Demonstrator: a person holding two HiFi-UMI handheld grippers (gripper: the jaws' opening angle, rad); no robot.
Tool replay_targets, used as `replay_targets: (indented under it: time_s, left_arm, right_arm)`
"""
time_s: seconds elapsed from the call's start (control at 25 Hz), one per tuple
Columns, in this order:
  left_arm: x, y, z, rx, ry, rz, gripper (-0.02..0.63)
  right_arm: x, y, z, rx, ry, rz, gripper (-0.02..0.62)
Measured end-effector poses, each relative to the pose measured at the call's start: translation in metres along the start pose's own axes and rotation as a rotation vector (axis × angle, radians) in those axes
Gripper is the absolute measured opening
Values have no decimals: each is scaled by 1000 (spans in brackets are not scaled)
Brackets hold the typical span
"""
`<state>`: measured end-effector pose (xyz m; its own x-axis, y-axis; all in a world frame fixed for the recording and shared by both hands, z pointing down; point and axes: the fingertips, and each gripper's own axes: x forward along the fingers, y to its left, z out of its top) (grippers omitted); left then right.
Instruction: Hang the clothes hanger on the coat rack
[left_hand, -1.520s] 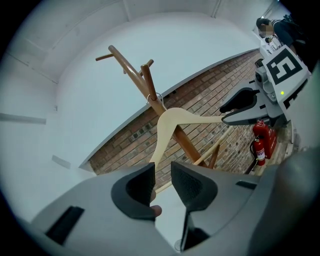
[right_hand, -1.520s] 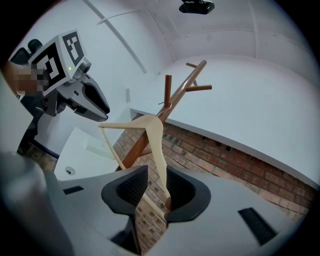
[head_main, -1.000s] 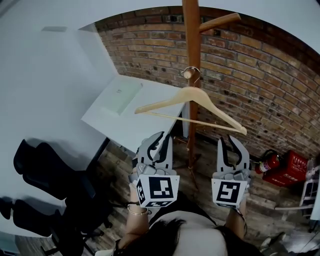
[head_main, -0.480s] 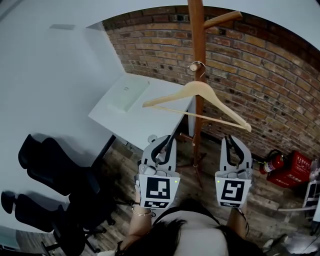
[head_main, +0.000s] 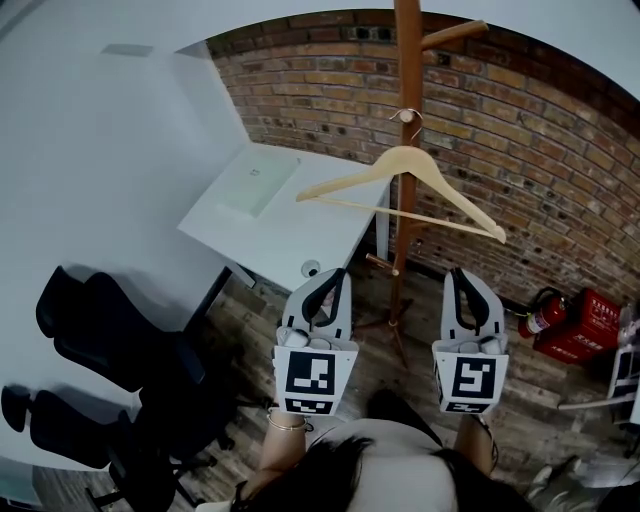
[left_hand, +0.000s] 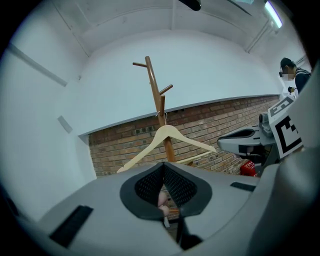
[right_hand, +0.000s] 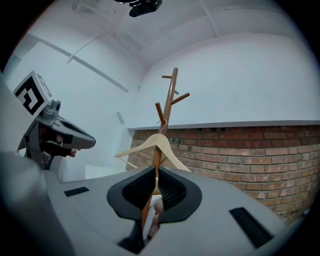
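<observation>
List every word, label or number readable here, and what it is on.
None can be read.
Red box by the fire extinguisher: white marks, too blurred.
Sheet on the white table: small mark, too small.
Marker cubes: square patterns only, no words.

Hanger (head_main: 408, 158) hangs on the coat rack (head_main: 407, 50).

The left gripper (head_main: 335, 272) and the right gripper (head_main: 458, 272) have just been closing: their jaws, spread wide a second ago, now stand together with nothing between them. Both now sit farther back from the clothes hanger (head_main: 405, 165), which was just above their tips and now hangs well apart from them on the coat rack (head_main: 407, 60). The left gripper, leaning sideways before, now sits straighter.
</observation>
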<state>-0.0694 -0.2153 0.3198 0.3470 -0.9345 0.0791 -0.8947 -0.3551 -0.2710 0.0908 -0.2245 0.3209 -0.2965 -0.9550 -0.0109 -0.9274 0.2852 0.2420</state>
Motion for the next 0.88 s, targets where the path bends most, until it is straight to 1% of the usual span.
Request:
replay_targets:
  time_s: [0.12,0.24,0.48,0.88]
  left_arm:
    - [-13,-2,-3,-13,-6,-3,11]
    - [-26,-2,-8,-25,-7,-4,11]
    - [-55,-10,-10,-44,-13,-17,11]
    - [-101,-29,-14,-77,-19,-20,11]
  right_arm:
    - [-12,6,-5,27,13,-12,44]
    - [-25,17,-7,31,19,-15,41]
    - [-56,35,-3,79,21,-8,40]
    - [-104,53,1,110,27,-3,37]
